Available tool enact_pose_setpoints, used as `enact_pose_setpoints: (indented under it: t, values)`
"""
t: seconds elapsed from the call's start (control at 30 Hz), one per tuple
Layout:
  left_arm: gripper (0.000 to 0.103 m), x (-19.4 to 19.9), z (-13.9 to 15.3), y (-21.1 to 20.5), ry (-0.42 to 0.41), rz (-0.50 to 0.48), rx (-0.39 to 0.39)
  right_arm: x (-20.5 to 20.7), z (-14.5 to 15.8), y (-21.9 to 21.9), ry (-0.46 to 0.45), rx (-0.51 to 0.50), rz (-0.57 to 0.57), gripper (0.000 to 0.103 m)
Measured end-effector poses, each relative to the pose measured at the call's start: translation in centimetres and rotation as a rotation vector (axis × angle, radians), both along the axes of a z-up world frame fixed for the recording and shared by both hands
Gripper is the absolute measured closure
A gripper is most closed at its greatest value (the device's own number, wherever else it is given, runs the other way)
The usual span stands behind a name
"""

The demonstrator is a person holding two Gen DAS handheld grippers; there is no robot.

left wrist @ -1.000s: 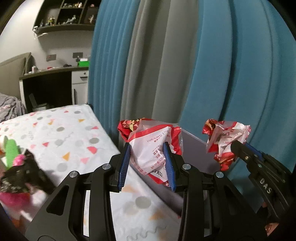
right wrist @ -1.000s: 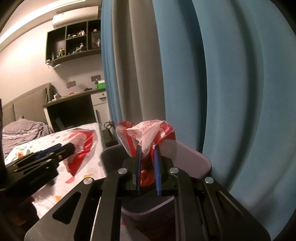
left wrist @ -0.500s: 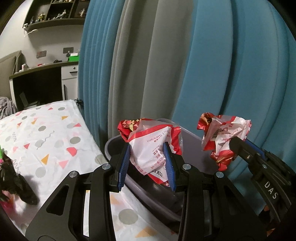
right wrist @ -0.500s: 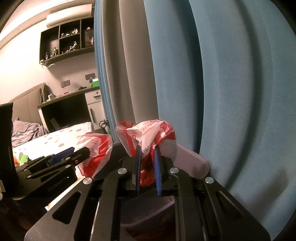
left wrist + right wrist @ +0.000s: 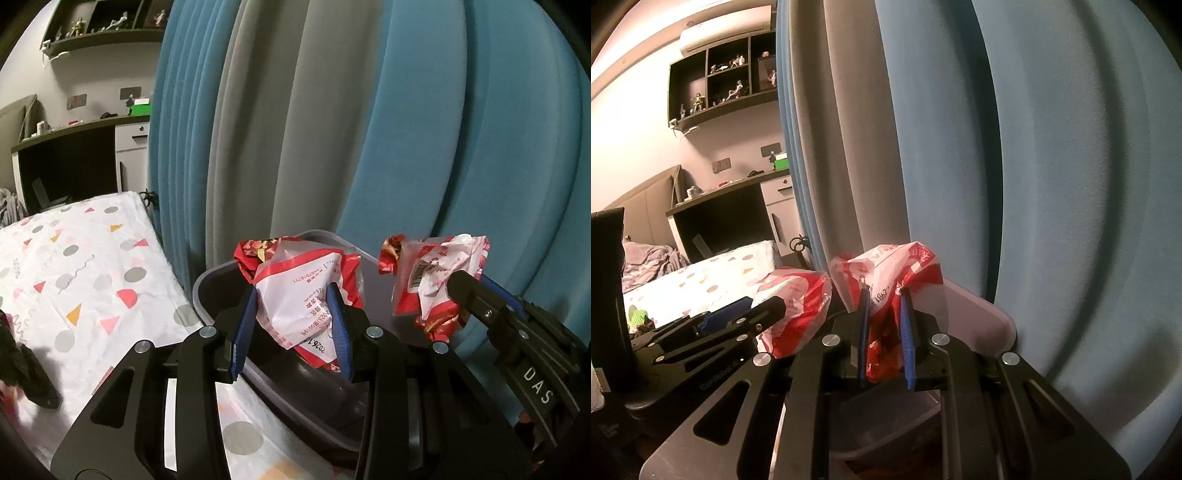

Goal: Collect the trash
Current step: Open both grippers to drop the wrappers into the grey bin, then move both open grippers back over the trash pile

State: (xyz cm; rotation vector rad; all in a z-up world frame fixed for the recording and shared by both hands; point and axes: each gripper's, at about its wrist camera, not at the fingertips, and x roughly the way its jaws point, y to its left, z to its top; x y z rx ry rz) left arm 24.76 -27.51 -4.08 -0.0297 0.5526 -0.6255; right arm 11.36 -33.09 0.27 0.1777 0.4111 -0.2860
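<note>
My left gripper [image 5: 291, 295] is shut on a crumpled red and white snack wrapper [image 5: 299, 288] and holds it over the open grey trash bin [image 5: 207, 295]. My right gripper [image 5: 884, 295] is shut on a second red and white wrapper [image 5: 886, 269], also above the bin [image 5: 975, 317]. The right gripper and its wrapper [image 5: 432, 280] show at the right of the left wrist view. The left gripper's wrapper [image 5: 798, 302] shows at the left of the right wrist view.
A table with a white dotted cloth [image 5: 85, 266] lies left of the bin. Blue and grey curtains [image 5: 406, 129] hang right behind the bin. A dark object [image 5: 22, 369] lies on the cloth at far left. A desk and shelves [image 5: 727, 206] stand in the background.
Both grippers have moved forward with their wrappers, from beside the table to over the bin's opening. The two wrappers are closer together.
</note>
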Motion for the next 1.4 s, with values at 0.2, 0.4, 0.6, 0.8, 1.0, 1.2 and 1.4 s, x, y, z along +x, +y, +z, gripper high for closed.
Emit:
enact_pose_setpoints:
  t: [0.2,0.4,0.6,0.8,1.0,1.2,1.4]
  values:
    - [0.034,0.4,-0.3,0.1,0.005,-0.004,-0.013,-0.1,0.0,-0.2,-0.001,0.016,-0.005,0.077]
    - [0.011,0.4,-0.2,2.0,-0.040,0.120,0.022,-0.2,0.2,-0.4,-0.007,0.028,-0.021,0.063]
    - [0.006,-0.6,0.5,5.3,-0.080,0.242,0.054,-1.9,1.3,0.7,-0.052,0.017,-0.036,0.043]
    - [0.006,-3.4,0.7,9.4,-0.085,0.320,0.078,-3.5,2.1,2.5,-0.074,0.012,-0.007,0.032]
    - [0.006,-7.8,1.4,14.3,-0.108,0.389,0.087,-4.9,2.6,5.0,-0.098,0.028,0.058,0.029]
    - [0.006,-12.1,2.2,19.1,-0.150,0.465,0.096,-5.8,2.5,8.8,-0.092,0.040,0.150,0.028]
    - [0.006,-15.3,2.1,24.6,-0.162,0.549,0.111,-6.7,1.9,13.2,-0.071,0.054,0.256,0.028]
